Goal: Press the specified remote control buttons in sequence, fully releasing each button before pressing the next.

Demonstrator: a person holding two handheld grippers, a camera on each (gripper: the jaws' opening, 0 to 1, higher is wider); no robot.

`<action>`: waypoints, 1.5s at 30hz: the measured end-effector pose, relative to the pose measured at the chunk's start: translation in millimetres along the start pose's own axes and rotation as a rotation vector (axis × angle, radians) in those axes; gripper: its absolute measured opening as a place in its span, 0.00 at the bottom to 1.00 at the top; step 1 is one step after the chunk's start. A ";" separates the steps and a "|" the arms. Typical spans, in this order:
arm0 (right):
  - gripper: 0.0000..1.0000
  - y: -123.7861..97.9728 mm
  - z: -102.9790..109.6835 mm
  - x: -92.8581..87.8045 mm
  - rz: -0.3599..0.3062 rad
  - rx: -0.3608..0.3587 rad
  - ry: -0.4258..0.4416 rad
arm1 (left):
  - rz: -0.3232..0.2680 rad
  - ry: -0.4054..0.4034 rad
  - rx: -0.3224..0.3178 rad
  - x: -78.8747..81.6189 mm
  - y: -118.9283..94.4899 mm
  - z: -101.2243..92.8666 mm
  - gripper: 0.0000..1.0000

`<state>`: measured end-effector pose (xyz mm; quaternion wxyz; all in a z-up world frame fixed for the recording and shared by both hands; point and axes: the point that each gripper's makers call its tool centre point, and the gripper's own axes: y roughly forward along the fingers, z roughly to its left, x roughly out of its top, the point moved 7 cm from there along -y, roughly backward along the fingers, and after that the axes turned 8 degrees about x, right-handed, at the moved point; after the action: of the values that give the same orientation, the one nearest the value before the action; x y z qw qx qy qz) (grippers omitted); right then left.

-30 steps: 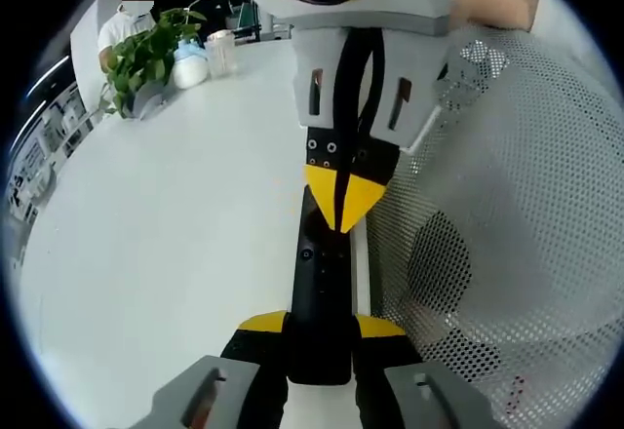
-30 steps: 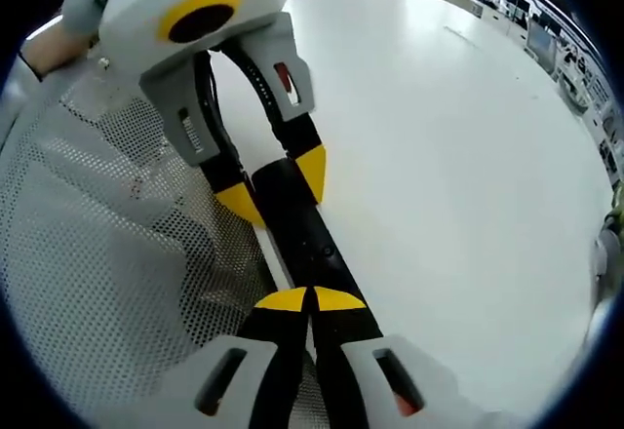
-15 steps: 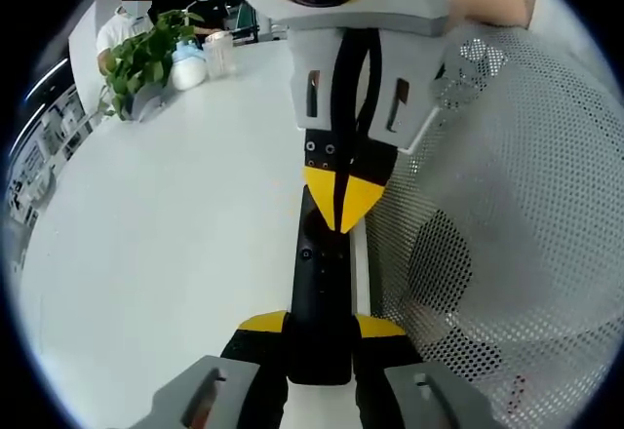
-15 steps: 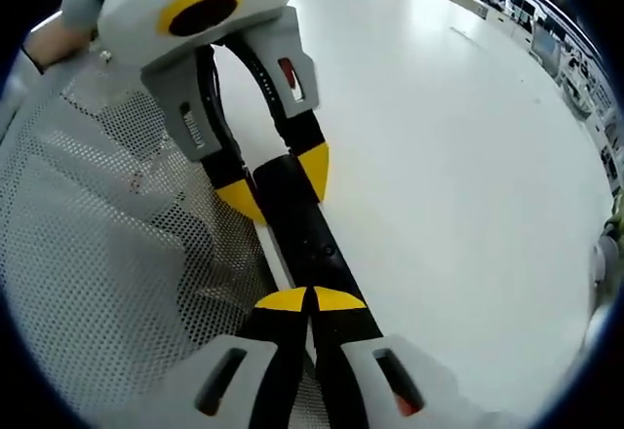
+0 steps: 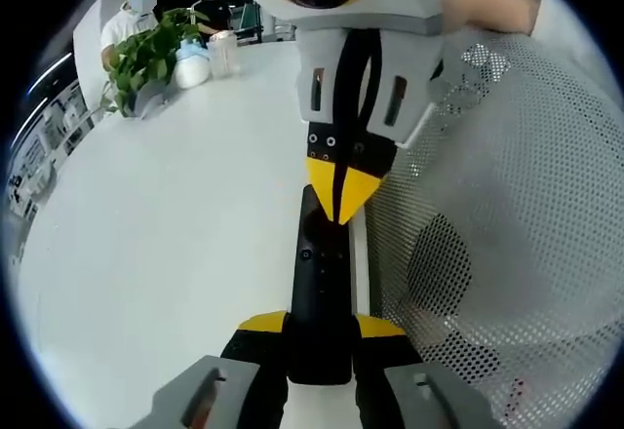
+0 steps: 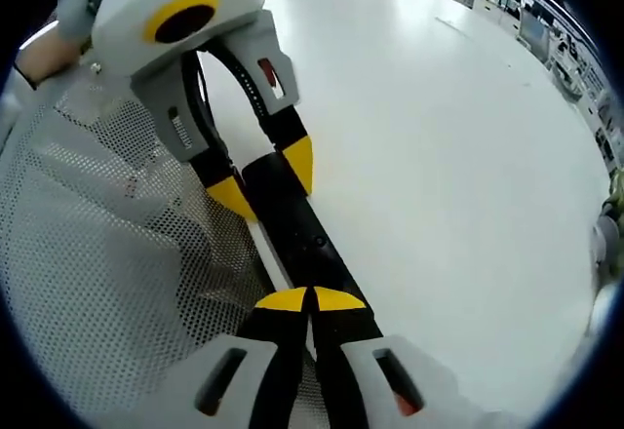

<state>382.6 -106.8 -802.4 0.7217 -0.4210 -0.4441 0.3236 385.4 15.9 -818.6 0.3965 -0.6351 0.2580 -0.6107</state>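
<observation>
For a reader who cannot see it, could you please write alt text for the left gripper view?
The left gripper clamps the near end of a black remote control lying on a white table, while the right gripper, jaws shut, touches its yellow tips to the remote's far end. A potted plant stands at the far edge.

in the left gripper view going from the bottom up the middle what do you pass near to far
left gripper fingers clamping the remote's near end → black remote control → right gripper, its closed yellow tips on the remote → white table → potted plant far off
</observation>
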 end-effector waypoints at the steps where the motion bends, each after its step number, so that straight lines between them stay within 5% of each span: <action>1: 0.00 -0.2 -0.6 -0.4 0.001 -0.001 0.004 | 0.000 0.001 0.000 0.0 0.0 0.0 0.24; 15: 0.00 1.8 1.1 0.3 0.034 -0.012 -0.043 | 0.002 0.007 -0.002 0.0 0.6 -0.4 0.24; 24: 0.00 0.5 -0.5 -0.9 0.010 0.002 0.023 | 0.003 0.008 -0.001 0.2 0.5 -1.0 0.24; 45: 0.00 -3.3 -6.3 -1.0 0.032 -0.056 -0.001 | 0.002 0.004 -0.002 0.4 -0.1 -0.8 0.24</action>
<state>388.3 -111.1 -801.3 0.7039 -0.4481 -0.4466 0.3229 384.6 15.4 -818.3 0.3961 -0.6339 0.2599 -0.6113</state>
